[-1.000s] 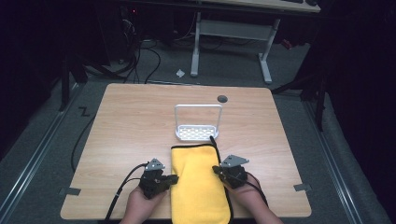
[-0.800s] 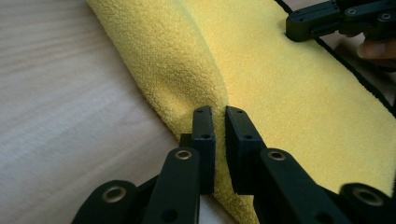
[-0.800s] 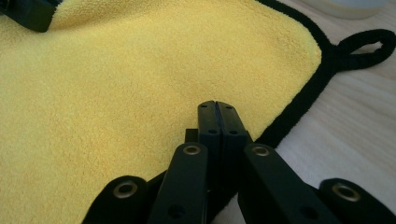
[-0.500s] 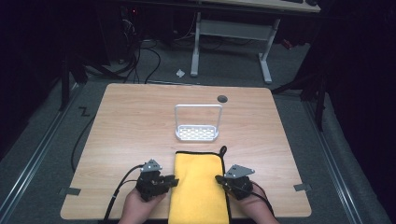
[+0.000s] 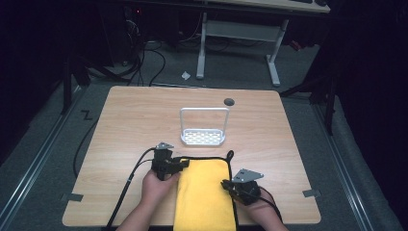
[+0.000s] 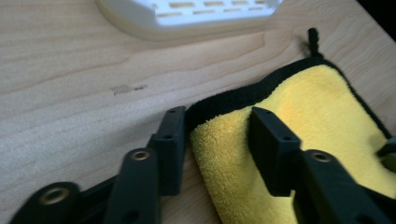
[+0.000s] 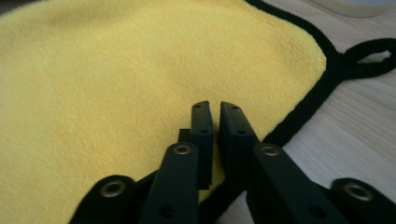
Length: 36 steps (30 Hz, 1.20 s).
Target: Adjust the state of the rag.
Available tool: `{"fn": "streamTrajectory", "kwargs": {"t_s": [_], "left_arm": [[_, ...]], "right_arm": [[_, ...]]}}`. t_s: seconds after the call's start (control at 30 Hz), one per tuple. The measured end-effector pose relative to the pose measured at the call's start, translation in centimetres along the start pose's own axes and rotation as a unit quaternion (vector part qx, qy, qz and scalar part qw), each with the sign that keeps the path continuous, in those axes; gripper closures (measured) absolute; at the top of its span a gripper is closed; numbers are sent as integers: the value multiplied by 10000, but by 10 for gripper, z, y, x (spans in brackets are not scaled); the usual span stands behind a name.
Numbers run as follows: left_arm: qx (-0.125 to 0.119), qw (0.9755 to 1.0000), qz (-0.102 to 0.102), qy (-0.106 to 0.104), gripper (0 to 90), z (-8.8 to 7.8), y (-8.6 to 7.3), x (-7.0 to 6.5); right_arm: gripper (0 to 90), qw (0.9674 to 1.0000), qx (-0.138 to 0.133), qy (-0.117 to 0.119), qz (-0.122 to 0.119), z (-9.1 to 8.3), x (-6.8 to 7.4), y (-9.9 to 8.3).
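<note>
A yellow cloth (image 5: 204, 192) with black edging lies flat at the table's front middle and hangs over the near edge. My left gripper (image 5: 185, 163) is at the cloth's far left corner. Its jaws have just been opening. In the left gripper view my left gripper (image 6: 217, 114) straddles that corner of the cloth (image 6: 299, 107), one jaw over wood and one over cloth, neither pressing. My right gripper (image 5: 225, 185) sits at the cloth's right edge. Its jaws (image 7: 215, 107) have just been opening too, and stand a narrow slit apart above the cloth (image 7: 116, 70).
A white perforated rack (image 5: 203, 137) with a tall wire handle stands just beyond the cloth, seen close in the left gripper view (image 6: 187, 14). The cloth's black hanging loop (image 5: 230, 155) lies at its far right corner. A round cable hole (image 5: 229, 101) sits near the table's far edge.
The cloth's far edge has slid slightly toward the person. My left gripper has moved away from the person to the cloth's far left corner, and its jaws have opened. The right gripper has hardly moved.
</note>
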<state>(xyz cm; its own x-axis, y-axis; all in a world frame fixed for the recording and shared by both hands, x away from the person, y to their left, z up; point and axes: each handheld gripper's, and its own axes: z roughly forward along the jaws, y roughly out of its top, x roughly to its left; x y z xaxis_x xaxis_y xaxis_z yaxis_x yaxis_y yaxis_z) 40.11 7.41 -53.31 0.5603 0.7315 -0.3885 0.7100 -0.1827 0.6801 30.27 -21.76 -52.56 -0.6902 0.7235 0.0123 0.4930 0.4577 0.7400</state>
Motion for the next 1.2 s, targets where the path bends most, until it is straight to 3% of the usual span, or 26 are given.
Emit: {"fn": "streamTrajectory", "kwargs": {"t_s": [0.13,0.27,0.4,0.47,0.57,0.67,0.77,1.2], "left_arm": [[-12,9999,124,26,708,1,-2,-1],[-101,9999,131,-17,756,0,-5,1],[-189,9996,207,-56,750,0,-8,1],[-236,9994,237,-51,732,0,-9,1],[-270,9994,223,-61,720,0,-11,0],[-294,9992,256,-31,715,-1,-13,-1],[-298,9992,271,-20,708,-1,-13,-2],[-295,9993,232,-56,713,-1,-13,-1]], "right_arm": [[688,9978,-433,-449,203,0,-11,20],[523,9944,-290,-806,626,21,-31,31],[432,9929,-151,-856,807,37,-43,35],[365,9927,-29,-801,906,39,-43,34],[345,9929,38,-813,864,42,-40,30],[379,9929,37,-805,870,43,-39,29],[478,9943,-42,-714,793,43,-36,29],[762,9962,-54,-376,787,45,-32,31]]}}
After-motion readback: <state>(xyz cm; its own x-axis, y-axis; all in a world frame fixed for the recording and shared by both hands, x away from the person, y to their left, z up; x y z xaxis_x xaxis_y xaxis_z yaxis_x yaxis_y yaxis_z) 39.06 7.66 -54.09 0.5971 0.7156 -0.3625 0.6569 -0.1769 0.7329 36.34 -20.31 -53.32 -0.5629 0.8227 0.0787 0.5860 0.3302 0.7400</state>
